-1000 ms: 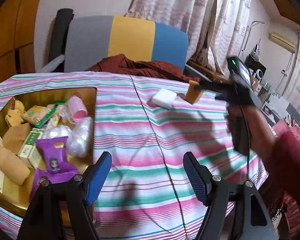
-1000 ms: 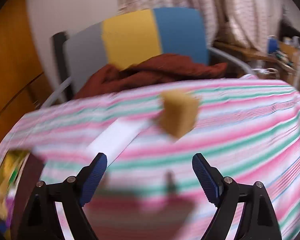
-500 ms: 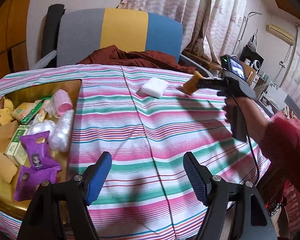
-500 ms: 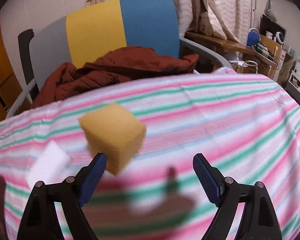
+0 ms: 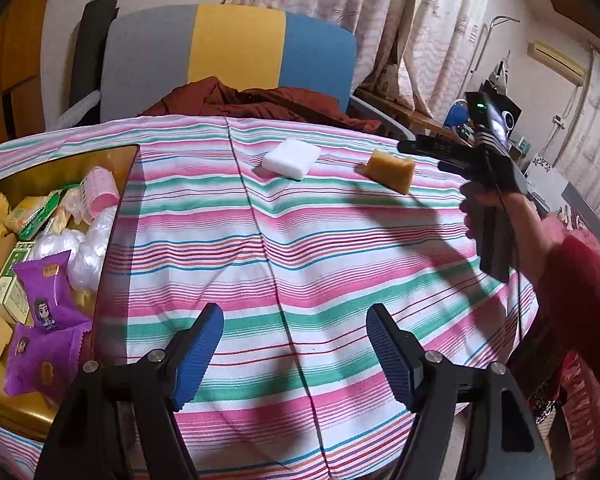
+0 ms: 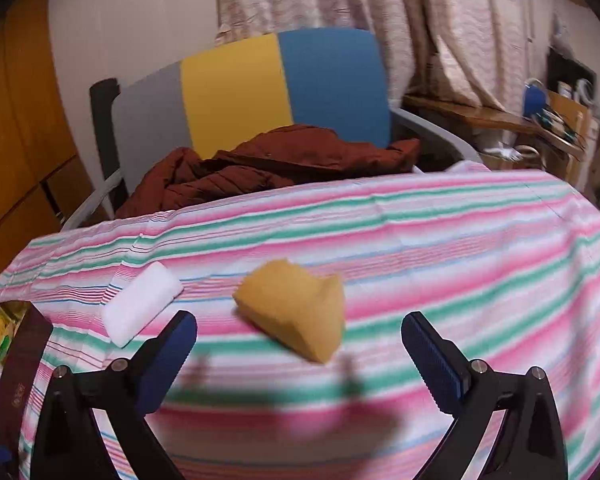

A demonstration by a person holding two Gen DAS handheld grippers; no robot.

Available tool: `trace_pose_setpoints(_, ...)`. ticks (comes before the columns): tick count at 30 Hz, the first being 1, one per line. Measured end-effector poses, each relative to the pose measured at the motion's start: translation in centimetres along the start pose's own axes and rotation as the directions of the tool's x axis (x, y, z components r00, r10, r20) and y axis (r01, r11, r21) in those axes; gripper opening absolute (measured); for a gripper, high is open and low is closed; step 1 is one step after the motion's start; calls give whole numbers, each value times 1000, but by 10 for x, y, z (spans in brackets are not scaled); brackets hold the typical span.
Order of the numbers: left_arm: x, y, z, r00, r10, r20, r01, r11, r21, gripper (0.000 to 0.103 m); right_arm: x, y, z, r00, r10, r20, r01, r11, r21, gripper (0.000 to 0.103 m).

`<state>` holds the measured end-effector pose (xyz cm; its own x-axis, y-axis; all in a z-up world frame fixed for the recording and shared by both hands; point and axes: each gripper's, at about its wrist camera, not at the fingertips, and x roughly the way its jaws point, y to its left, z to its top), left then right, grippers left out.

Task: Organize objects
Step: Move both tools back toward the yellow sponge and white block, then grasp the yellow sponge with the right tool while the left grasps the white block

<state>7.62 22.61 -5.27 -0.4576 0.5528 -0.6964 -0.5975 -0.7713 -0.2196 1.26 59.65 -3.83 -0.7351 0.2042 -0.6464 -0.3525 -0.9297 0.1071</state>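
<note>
Your left gripper [image 5: 294, 350] nearest, jaws spread and empty over the striped surface [image 5: 300, 248], your right gripper [image 6: 300, 354] jaws spread too, yellow sponge [image 6: 294, 314] lying just beyond them, white sponge [image 6: 140, 304] beside it, gold tray [image 5: 64, 168] of packets at left.

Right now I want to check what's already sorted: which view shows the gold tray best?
The left wrist view: the gold tray and its snack packets show fully. The right wrist view catches only a blurred sliver at the left edge.

On the table [image 5: 300, 240], the sponge [image 5: 391, 169] lies right of the foam block [image 5: 291, 158]; the tray [image 5: 130, 156] sits at frame left.
</note>
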Motion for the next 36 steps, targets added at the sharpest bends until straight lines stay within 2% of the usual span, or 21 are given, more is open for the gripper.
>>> trace_pose_setpoints(4,0,2,3,1000,3,-4,-3,1000,-9,75,34,4,9,998,-2,-65,-3,997,-79,103)
trace_pose_setpoints(7,4,2,7,1000,12,-7,-12,1000,-1,75,49,4,6,998,-25,-61,18,993,-114,103)
trace_pose_setpoints(9,9,1,13,1000,17,-12,-17,1000,8,75,56,3,0,998,2,-70,-9,994,-110,102)
trace_pose_setpoints(10,11,1,16,1000,17,-13,-17,1000,12,75,59,2,0,996,14,-83,-23,994,-109,98)
trace_pose_setpoints(12,18,-2,25,1000,13,-14,-13,1000,18,75,63,3,-1,994,40,-102,-51,993,-108,77)
trace_pose_setpoints(23,80,-19,87,999,3,-45,0,997,80,76,62,8,-10,998,-6,-69,-2,993,-119,73)
trace_pose_setpoints(31,135,-17,136,996,57,-71,-49,992,113,76,63,8,-12,997,-28,-66,20,994,-111,72)
trace_pose_setpoints(34,155,-17,150,992,120,-44,-112,982,154,76,64,8,-13,997,-29,-71,21,994,-110,72)
trace_pose_setpoints(36,165,-19,154,990,135,-32,-127,974,186,82,65,7,-13,997,-27,-71,20,994,-106,72)
